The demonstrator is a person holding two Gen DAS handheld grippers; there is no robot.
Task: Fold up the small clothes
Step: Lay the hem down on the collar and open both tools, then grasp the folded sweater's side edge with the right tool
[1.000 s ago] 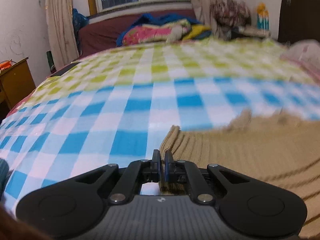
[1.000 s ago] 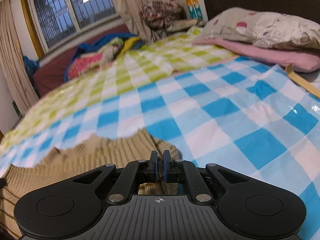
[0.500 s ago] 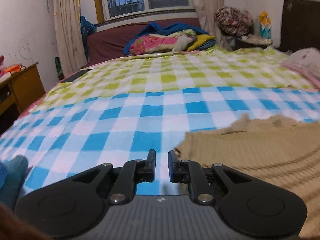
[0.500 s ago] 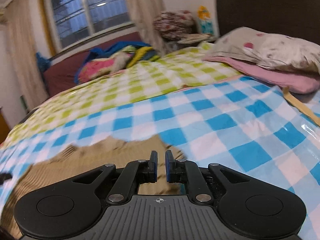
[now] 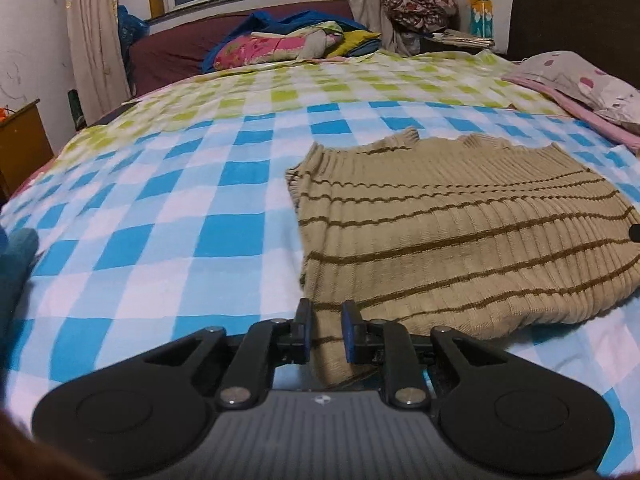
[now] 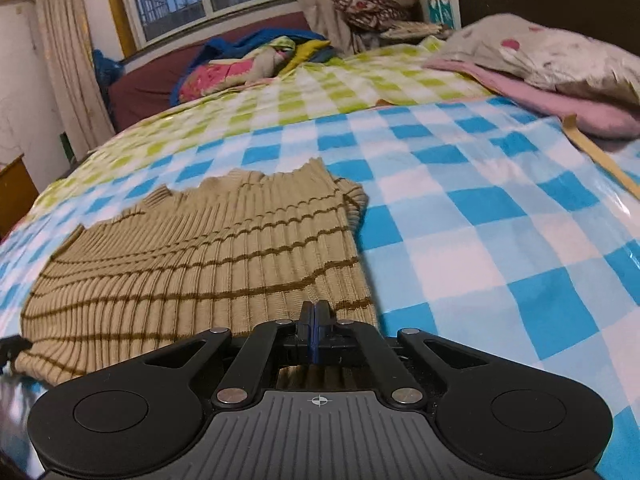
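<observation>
A tan ribbed sweater (image 5: 460, 240) with thin brown stripes lies flat on the blue-and-white checked bedsheet (image 5: 160, 240). My left gripper (image 5: 326, 320) hovers at the sweater's near left corner. Its jaws are opening, and the knit shows in the gap between them without being pressed by the pads. In the right wrist view the same sweater (image 6: 208, 260) spreads out to the left. My right gripper (image 6: 316, 312) sits at its near right edge with the blue pads shut tight against each other and no cloth visibly caught.
Pillows (image 6: 560, 56) on a pink cover lie at the right before a dark headboard (image 5: 576, 8). A heap of colourful bedding (image 5: 288, 42) sits at the far end under the window. A teal cloth (image 5: 16, 264) lies at the left edge, and a wooden cabinet (image 5: 20, 140) stands beyond.
The left gripper let go of the sweater's corner and opened. The right gripper parted slightly, then shut again. Both drew back towards the near edge, and the sweater now lies flat ahead.
</observation>
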